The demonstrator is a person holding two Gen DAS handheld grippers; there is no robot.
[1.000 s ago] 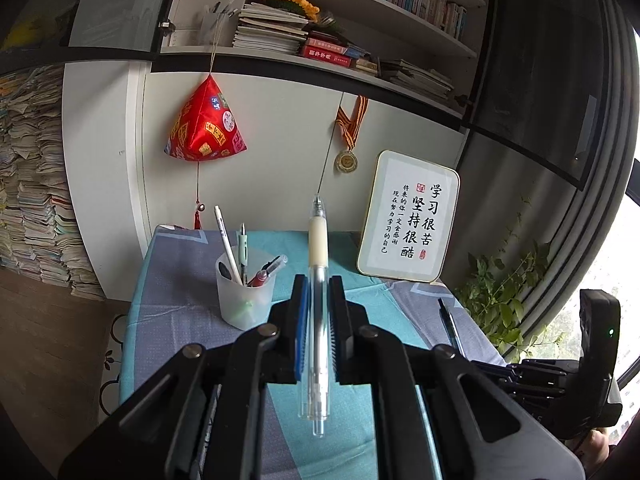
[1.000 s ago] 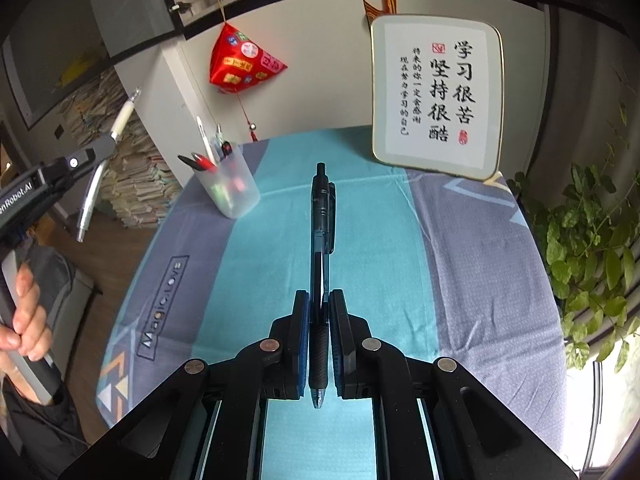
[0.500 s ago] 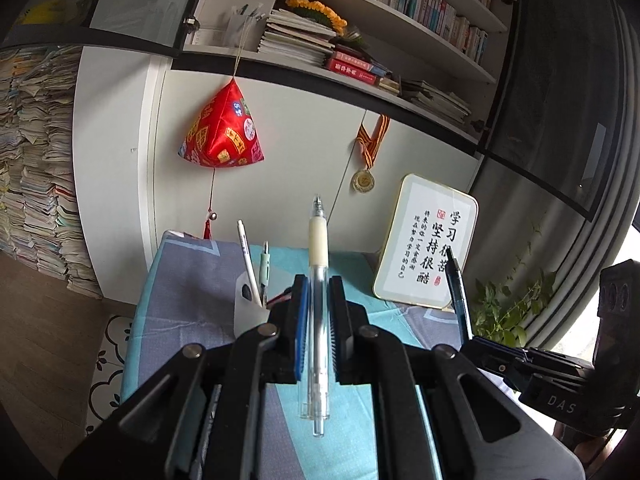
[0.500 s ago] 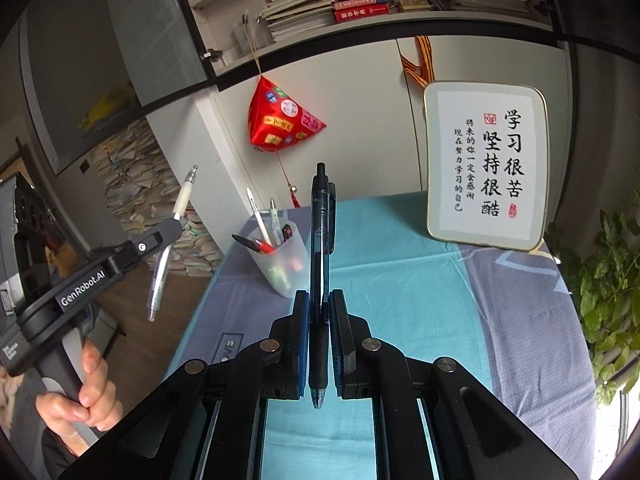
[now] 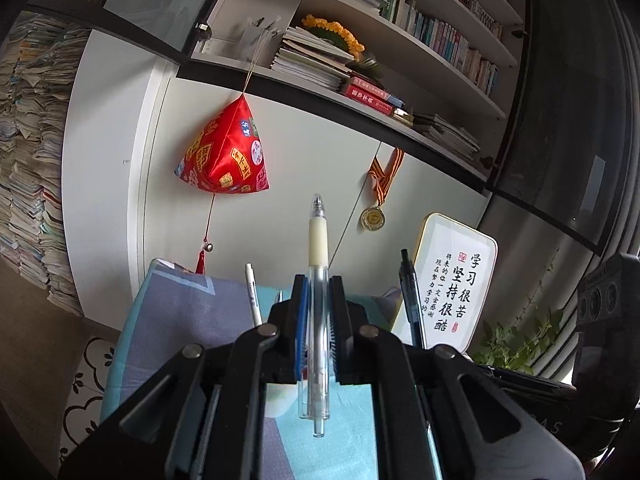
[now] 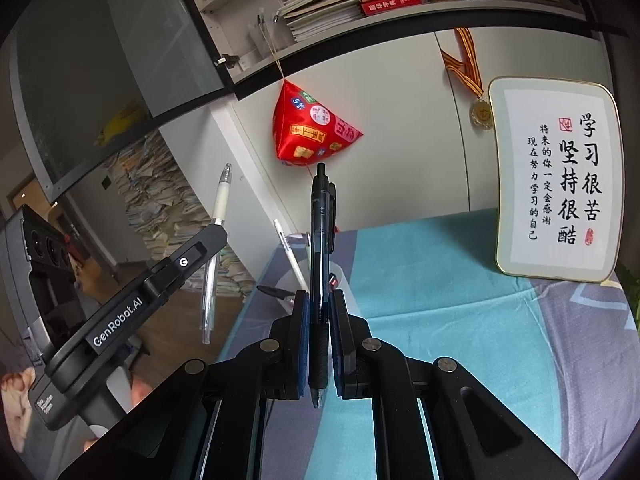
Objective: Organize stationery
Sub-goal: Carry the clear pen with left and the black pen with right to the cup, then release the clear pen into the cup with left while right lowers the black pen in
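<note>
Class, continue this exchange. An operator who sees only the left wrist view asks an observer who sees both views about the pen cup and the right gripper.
Operator: My jaws hide the table. Is the cup there?
Observer: Yes. The right wrist view shows it, translucent, on the tablecloth, with pens standing in it.
Operator: I see the top of a black pen to my right. Is it gripped?
Observer: Yes. The right gripper has its jaws shut on it, writing tip towards the camera.
Operator: What holds my gripper?
Observer: A hand holds the handle of the left gripper, which clamps the clear pen.
</note>
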